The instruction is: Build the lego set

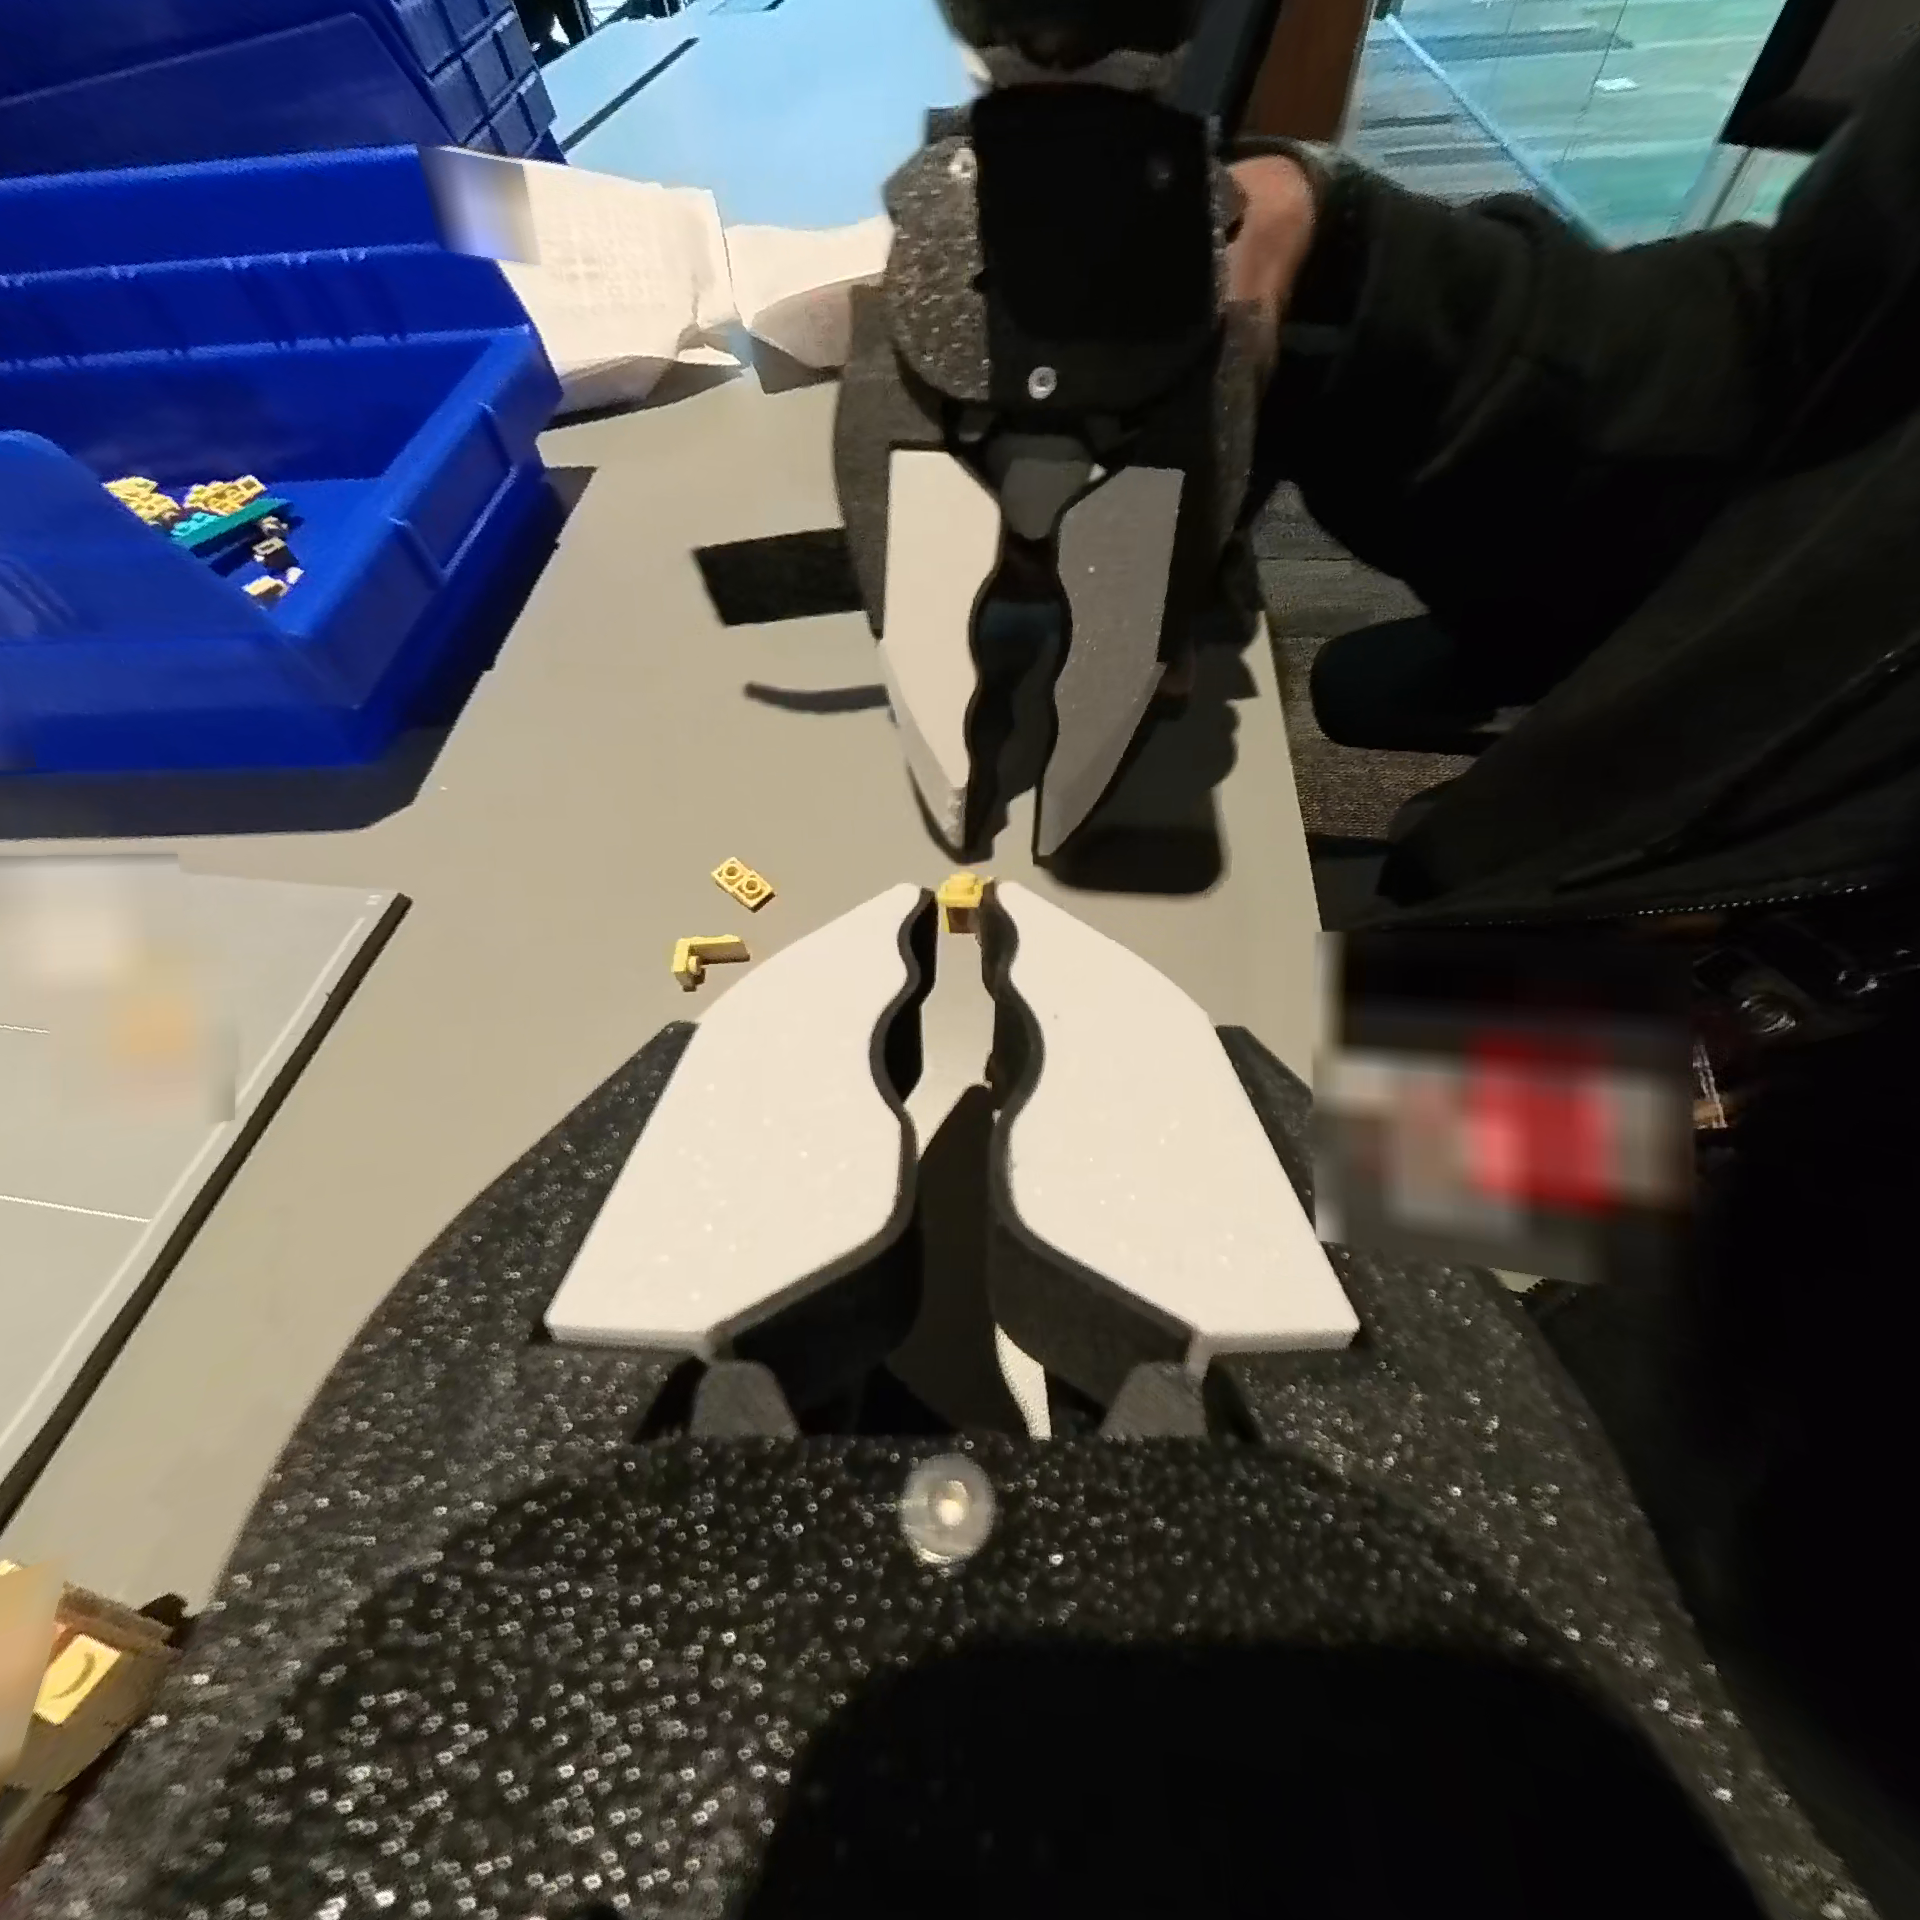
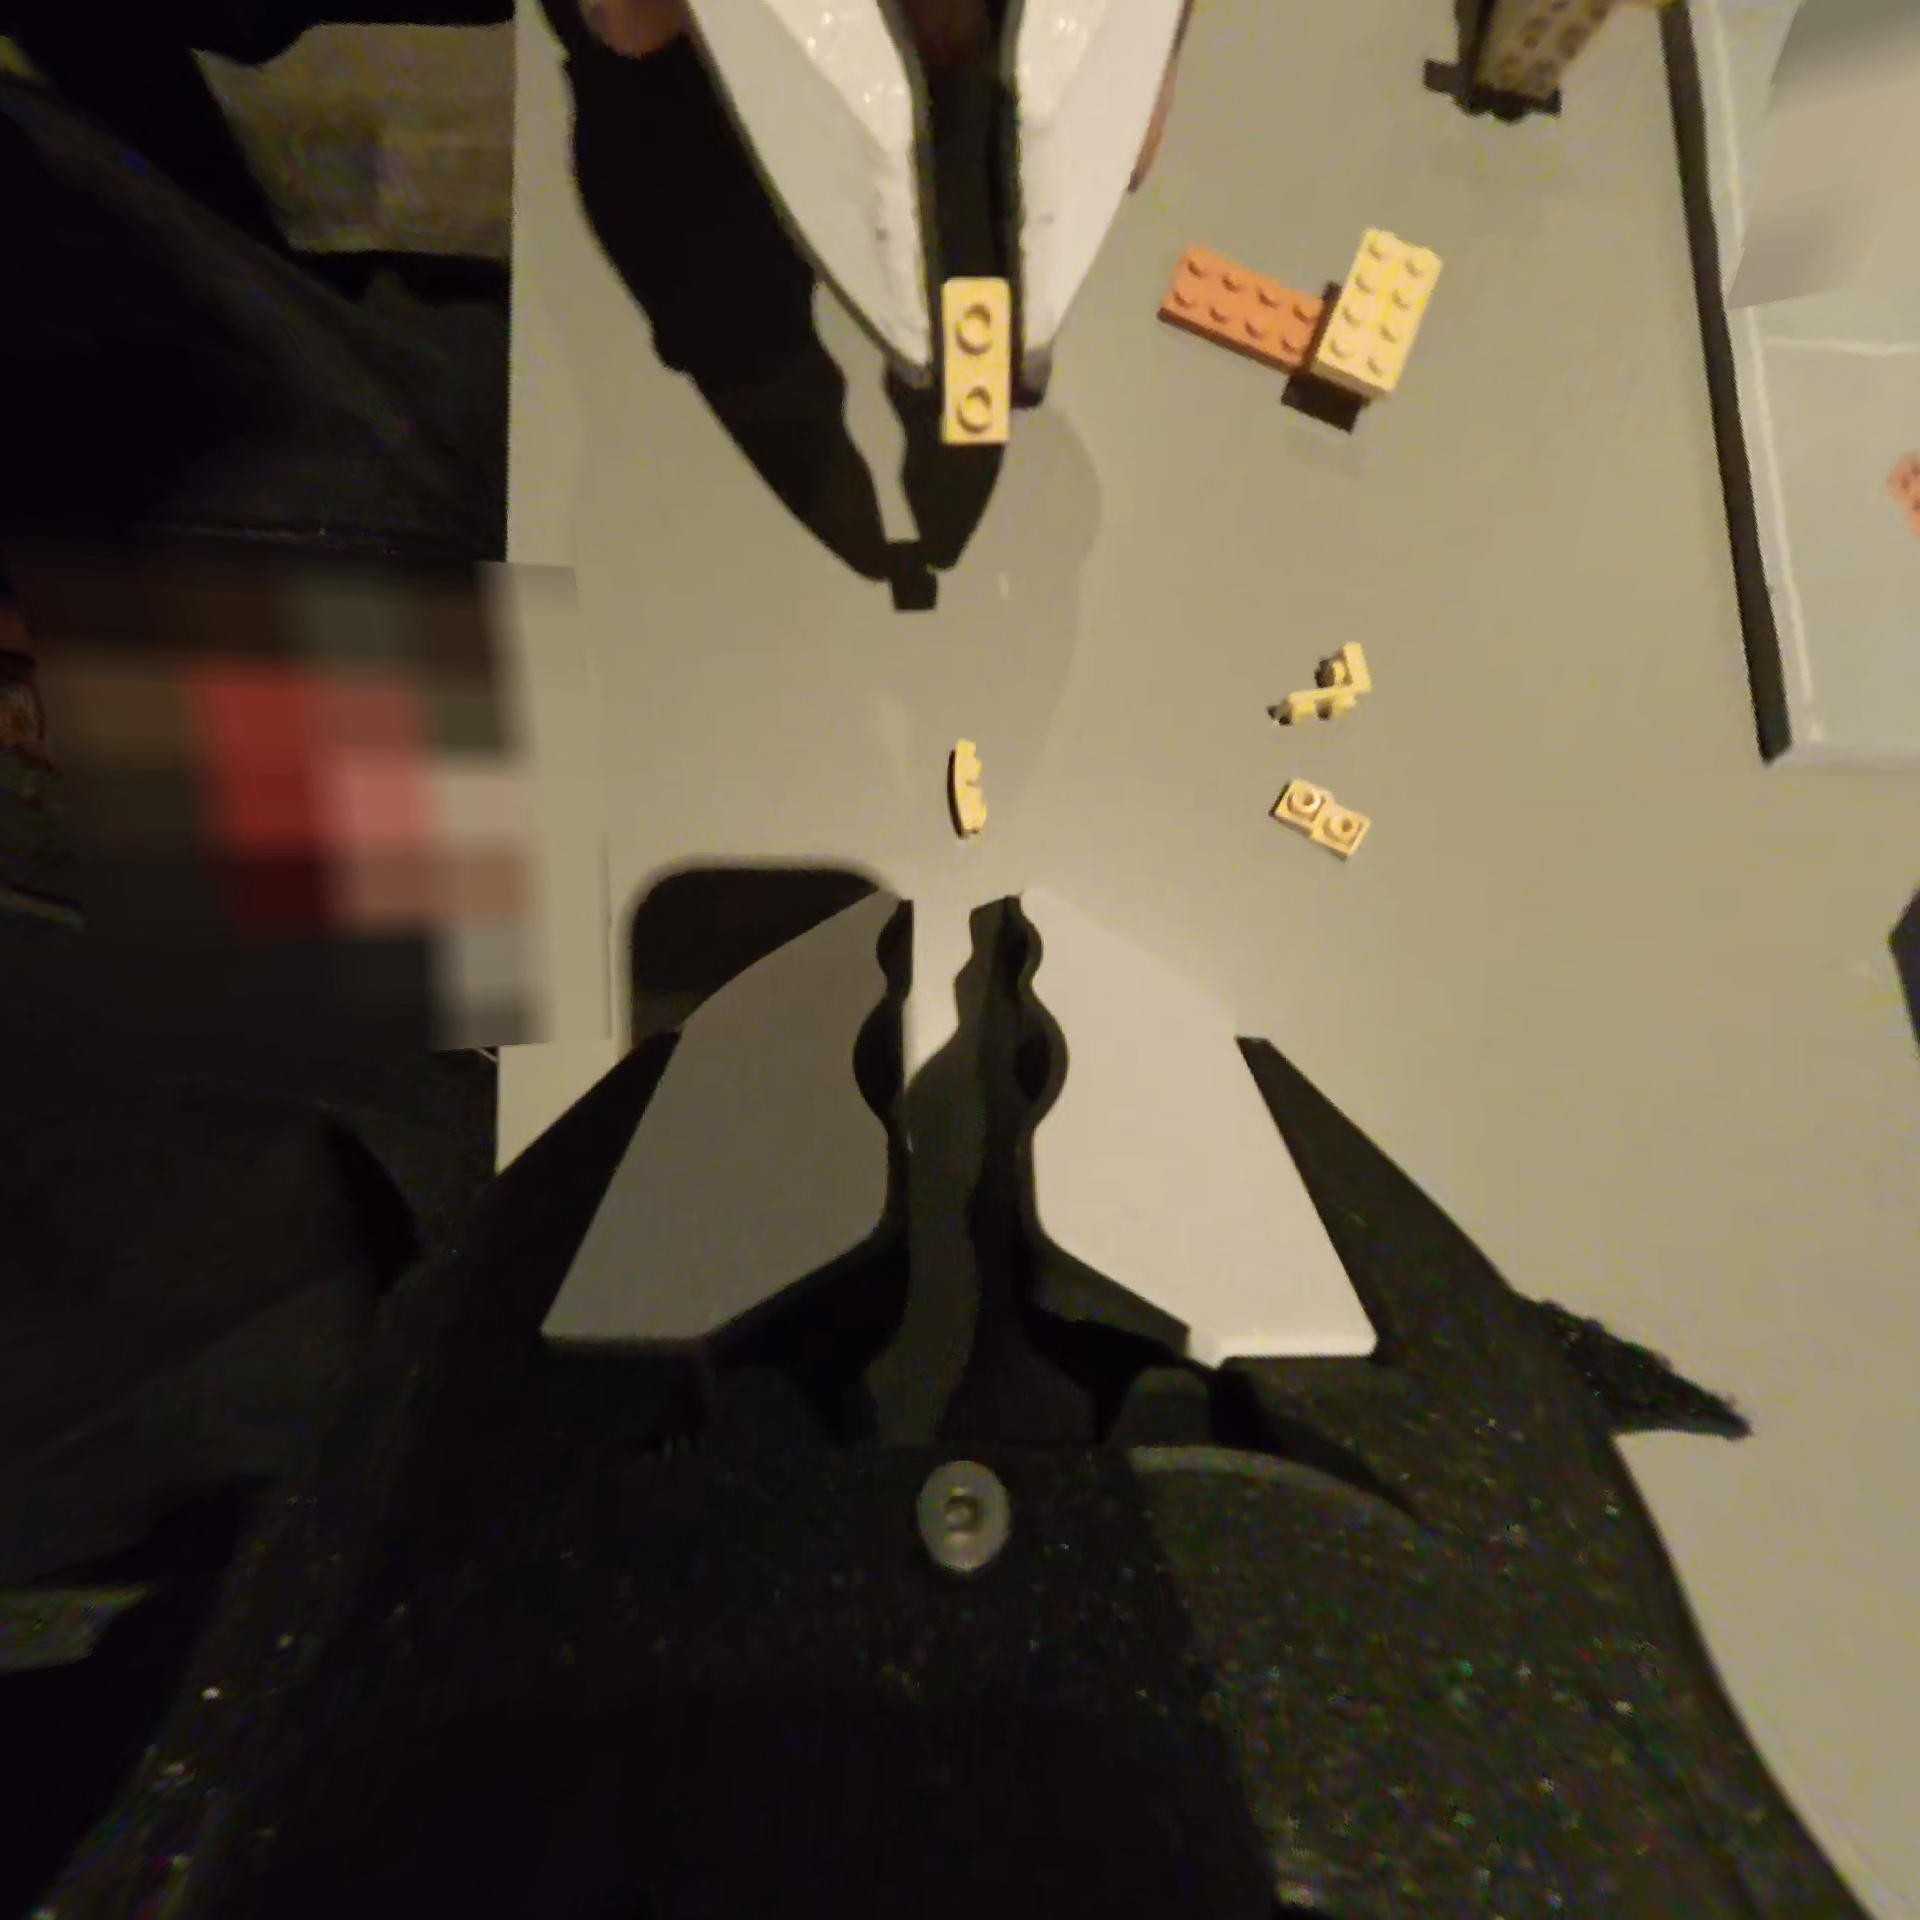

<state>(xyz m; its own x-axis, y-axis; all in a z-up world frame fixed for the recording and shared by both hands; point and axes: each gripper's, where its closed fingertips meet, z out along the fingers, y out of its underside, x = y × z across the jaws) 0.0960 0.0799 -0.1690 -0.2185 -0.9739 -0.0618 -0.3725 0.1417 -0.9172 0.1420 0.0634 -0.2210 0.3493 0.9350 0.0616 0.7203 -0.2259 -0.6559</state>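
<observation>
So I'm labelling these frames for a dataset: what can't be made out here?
- Left wrist view: bricks in the blue bin, too small.
- Left wrist view: tan plate, mostly hidden by the left gripper.
- Right wrist view: cut-off object, top edge.

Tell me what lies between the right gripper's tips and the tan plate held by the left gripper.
In the right wrist view, one small tan rounded piece lies on the grey table between the right gripper and the tan plate pinched by the left gripper.
</observation>
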